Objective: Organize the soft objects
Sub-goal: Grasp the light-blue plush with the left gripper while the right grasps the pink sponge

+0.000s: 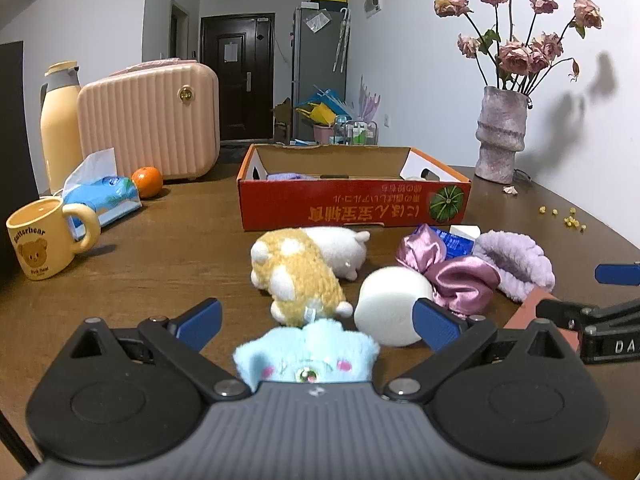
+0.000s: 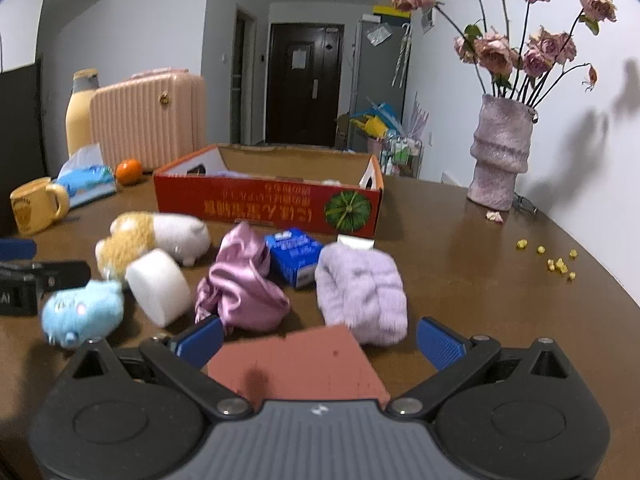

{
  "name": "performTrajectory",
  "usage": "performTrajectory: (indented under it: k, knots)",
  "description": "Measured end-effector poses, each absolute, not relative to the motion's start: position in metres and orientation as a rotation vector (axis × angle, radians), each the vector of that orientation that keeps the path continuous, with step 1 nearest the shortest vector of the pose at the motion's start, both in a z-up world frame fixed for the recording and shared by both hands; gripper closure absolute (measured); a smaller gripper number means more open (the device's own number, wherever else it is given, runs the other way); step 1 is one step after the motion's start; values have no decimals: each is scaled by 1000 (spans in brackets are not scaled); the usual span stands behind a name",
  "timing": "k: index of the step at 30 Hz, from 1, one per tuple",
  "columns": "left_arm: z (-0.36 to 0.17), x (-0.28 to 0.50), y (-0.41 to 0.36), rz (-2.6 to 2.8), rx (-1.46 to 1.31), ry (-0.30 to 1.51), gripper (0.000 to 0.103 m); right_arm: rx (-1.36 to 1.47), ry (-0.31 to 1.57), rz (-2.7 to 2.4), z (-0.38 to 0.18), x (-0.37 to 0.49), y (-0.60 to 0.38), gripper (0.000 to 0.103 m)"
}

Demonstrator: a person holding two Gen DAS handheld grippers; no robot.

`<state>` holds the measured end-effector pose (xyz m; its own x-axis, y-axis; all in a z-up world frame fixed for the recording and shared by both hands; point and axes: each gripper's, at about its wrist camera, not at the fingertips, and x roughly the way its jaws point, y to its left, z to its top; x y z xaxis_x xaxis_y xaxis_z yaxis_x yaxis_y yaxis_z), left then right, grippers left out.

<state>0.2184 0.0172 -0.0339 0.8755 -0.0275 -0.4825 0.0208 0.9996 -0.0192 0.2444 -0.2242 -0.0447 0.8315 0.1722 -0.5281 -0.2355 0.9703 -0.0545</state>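
L gripper (image 1: 316,322) jaws wide, blue plush toy (image 1: 307,356) lying loose btwn them at 6 o'clock. R gripper (image 2: 318,340) also wide over brick-red block (image 2: 296,364); lilac fluffy cloth (image 2: 362,290) at 1 o'clock, red cardboard box (image 2: 268,204) at 12.

Blue plush (image 1: 306,350), red box (image 1: 352,204)

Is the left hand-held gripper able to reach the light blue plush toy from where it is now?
Probably yes. The left hand-held gripper is open, and the light blue plush toy lies directly between its fingers, close to the body. Nothing sits between them; the white foam roll lies beside it.
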Motion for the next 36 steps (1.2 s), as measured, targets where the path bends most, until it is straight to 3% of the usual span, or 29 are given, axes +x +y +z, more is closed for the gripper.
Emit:
performTrajectory:
  k: [19, 36]
  knots:
    - [-47, 222, 26, -6, -43, 555, 0, -270, 719, 386, -54, 271, -212, 0]
    - [-49, 224, 23, 8, -27, 567, 0, -180, 746, 394, -78, 283, -220, 4]
